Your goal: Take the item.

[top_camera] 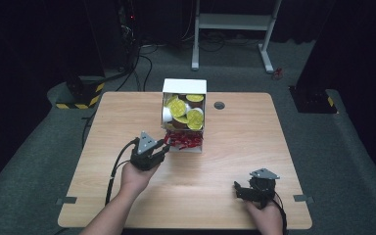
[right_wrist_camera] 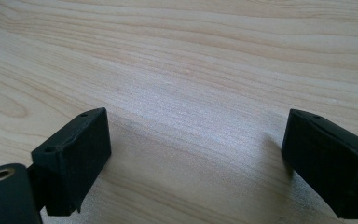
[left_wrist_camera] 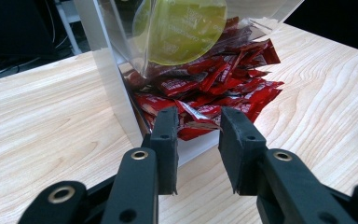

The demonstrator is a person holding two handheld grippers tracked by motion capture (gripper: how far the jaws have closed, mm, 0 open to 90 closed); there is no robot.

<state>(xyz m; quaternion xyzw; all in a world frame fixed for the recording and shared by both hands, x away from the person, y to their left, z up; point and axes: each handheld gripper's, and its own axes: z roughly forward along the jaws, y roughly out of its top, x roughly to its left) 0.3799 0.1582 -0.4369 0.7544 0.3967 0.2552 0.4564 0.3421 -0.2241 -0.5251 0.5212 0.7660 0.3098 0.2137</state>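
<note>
A white dispenser box [top_camera: 184,86] stands at the table's far middle. Its clear front shows yellow-lidded pods [top_camera: 178,106] above a heap of red sachets [top_camera: 183,141] in the bottom tray. My left gripper [top_camera: 165,147] is just left of that tray and points into it. In the left gripper view the gripper [left_wrist_camera: 199,116] has its jaws apart, tips at the near edge of the red sachets [left_wrist_camera: 214,88], with one sachet's corner lying between them unpressed. A yellow lid [left_wrist_camera: 186,28] hangs above. My right gripper [top_camera: 237,191] rests near the front right, open over bare wood [right_wrist_camera: 196,121].
The wooden table [top_camera: 225,161] has a dark round grommet [top_camera: 219,105] right of the box. Beyond the far edge stand a white metal frame [top_camera: 235,22] and a yellow-black striped base [top_camera: 78,95] on the floor. The box's clear side wall [left_wrist_camera: 107,79] rises close by.
</note>
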